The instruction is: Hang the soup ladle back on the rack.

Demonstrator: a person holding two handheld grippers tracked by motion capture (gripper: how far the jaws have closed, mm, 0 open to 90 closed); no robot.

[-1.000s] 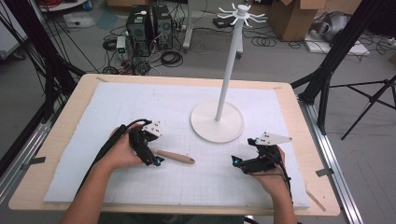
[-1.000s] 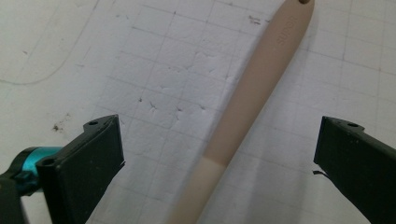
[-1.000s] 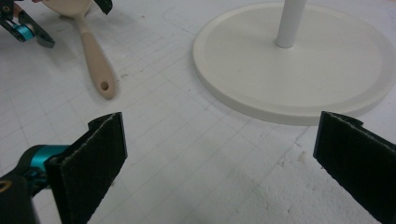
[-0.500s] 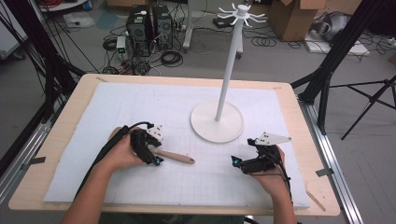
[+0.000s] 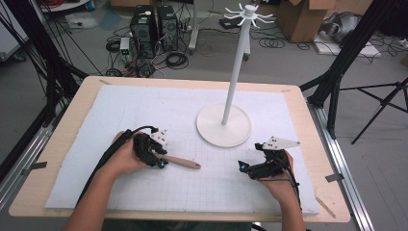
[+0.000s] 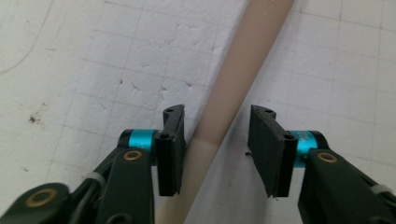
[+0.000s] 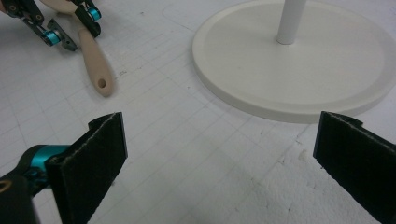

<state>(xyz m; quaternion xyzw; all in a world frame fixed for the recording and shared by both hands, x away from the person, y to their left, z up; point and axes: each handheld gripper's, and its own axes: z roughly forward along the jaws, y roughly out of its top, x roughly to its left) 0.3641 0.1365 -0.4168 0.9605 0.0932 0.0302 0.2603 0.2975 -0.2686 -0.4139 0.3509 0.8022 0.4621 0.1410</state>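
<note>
Our left tool has just been closing its 2 jaws around the wooden handle lying on the tabletop near left; 1 pad touches, so no grip yet. Our right tool waits wide open, empty.

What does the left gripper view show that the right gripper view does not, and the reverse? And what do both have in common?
Left gripper view: the left gripper up close, its jaws just having been closing around the wooden handle; one pad meets the handle, and a gap shows at the other.
Right gripper view: the right gripper with jaws wide open and nothing between them, the white stand's round base and pole, and the hole at the handle's end.
Both: the wooden handle lying on the white gridded mat.
</note>
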